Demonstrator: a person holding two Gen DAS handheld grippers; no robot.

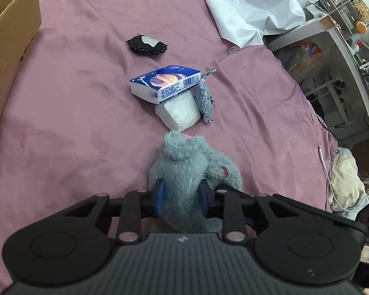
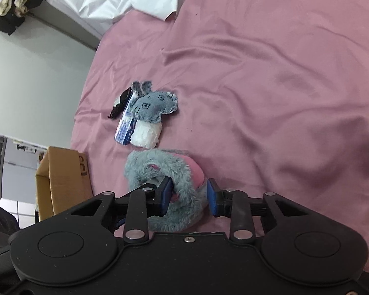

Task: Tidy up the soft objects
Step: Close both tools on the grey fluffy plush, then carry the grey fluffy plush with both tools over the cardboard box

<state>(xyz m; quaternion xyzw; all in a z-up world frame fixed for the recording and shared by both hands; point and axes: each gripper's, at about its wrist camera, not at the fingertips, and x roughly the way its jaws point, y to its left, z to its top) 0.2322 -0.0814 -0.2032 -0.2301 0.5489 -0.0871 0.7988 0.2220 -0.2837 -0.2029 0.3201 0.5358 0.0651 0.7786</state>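
A grey fluffy plush toy (image 1: 182, 157) with pink patches lies on the pink bedsheet (image 1: 73, 113). My left gripper (image 1: 182, 193) is shut on its near end, and both blue pads press into the fur. In the right wrist view the same kind of grey and pink plush (image 2: 147, 169) sits between the blue pads of my right gripper (image 2: 189, 195), which is shut on a fluffy loop of it. Just beyond lie a blue tissue pack (image 1: 164, 81), a white soft roll (image 1: 182, 110), a small grey knitted toy (image 1: 204, 95) and a black cloth item (image 1: 146, 45).
An open cardboard box (image 1: 9, 49) stands at the bed's left edge, and it shows again as the box (image 2: 61, 179) in the right wrist view. A crumpled white sheet (image 1: 246, 7) covers the far corner. Shelves and clutter (image 1: 339, 56) stand past the bed's right side.
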